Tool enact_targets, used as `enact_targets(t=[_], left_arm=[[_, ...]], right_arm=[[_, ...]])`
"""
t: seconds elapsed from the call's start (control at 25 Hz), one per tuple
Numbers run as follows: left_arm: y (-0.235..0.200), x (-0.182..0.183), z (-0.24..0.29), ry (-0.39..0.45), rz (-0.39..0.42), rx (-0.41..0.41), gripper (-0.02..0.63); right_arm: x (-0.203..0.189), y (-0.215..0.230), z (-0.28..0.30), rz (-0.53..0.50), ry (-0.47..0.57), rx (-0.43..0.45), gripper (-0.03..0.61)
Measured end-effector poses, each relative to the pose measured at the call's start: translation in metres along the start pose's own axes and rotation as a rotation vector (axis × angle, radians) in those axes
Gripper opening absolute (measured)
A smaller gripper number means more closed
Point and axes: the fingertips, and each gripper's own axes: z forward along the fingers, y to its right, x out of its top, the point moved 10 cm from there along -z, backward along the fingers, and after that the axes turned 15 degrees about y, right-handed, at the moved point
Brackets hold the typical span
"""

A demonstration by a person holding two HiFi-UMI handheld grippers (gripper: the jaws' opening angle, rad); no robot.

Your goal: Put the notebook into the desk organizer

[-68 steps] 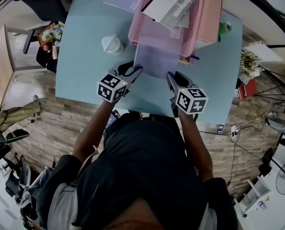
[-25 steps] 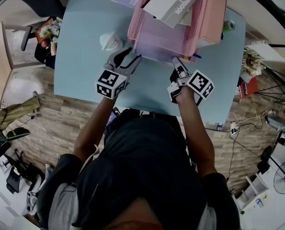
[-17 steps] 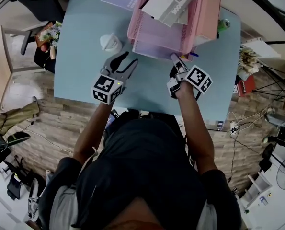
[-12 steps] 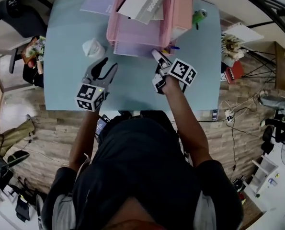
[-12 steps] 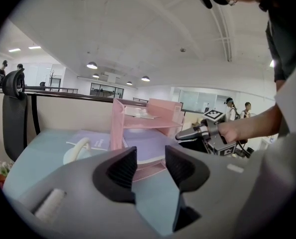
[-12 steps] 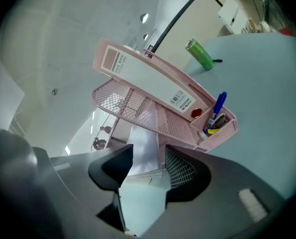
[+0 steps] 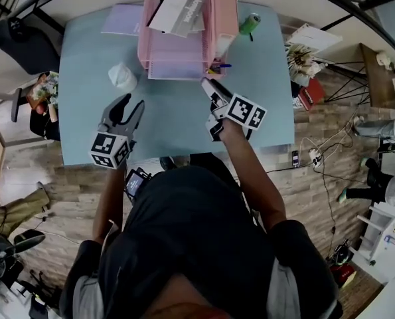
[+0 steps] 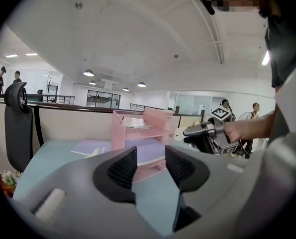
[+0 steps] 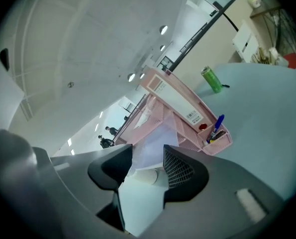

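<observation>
The pink desk organizer [image 7: 177, 42] stands at the table's far middle. The lavender notebook [image 7: 176, 70] lies in its lowest tray, front edge sticking out a little; it also shows in the left gripper view as the notebook [image 8: 148, 150] and in the right gripper view as the notebook [image 9: 156, 133]. My right gripper [image 7: 207, 85] hovers just in front of the organizer's right corner. Its jaws have just been opening and nothing is between them. My left gripper [image 7: 128, 102] hangs open and empty over the table, to the front left of the organizer.
A white crumpled lump [image 7: 122, 76] lies left of the organizer, and a lilac booklet [image 7: 123, 20] behind it. A white booklet [image 7: 174, 10] rests on the top tray. Pens [image 7: 218, 65] stand in the side cup, with a green can [image 7: 250, 24] to the right.
The right gripper let go of the notebook's edge, opened and lifted back. The left gripper drew back and left from the organizer. The notebook stays in the lowest tray.
</observation>
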Motion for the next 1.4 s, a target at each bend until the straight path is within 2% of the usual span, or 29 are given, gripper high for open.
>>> enact_targets(t=[0.2, 0.32, 0.48, 0.6, 0.8, 1.04, 1.4], left_arm=[[0.009, 0.019, -0.024, 0.037, 0.001, -0.014, 0.229], [0.013, 0.032, -0.039, 0.052, -0.001, -0.04, 0.229], [0.014, 0.049, -0.06, 0.084, 0.02, -0.049, 0.229], [0.017, 0.061, -0.076, 0.106, 0.04, -0.05, 0.229], [0.022, 0.075, -0.098, 0.129, 0.069, -0.045, 0.229], [0.027, 0.078, -0.12, 0.142, 0.081, -0.032, 0.229], [0.027, 0.074, -0.134, 0.135, 0.07, -0.023, 0.227]], right_arm=[[0.021, -0.036, -0.037, -0.097, 0.085, 0.095, 0.192], [0.038, -0.066, -0.061, -0.264, 0.137, 0.139, 0.19], [0.046, -0.106, -0.083, -0.531, 0.088, 0.207, 0.179], [0.048, -0.137, -0.1, -0.648, 0.076, 0.295, 0.164], [0.049, -0.176, -0.123, -0.762, 0.051, 0.393, 0.164], [0.054, -0.22, -0.16, -0.871, 0.134, 0.404, 0.137], [0.053, -0.237, -0.177, -0.876, 0.171, 0.413, 0.127]])
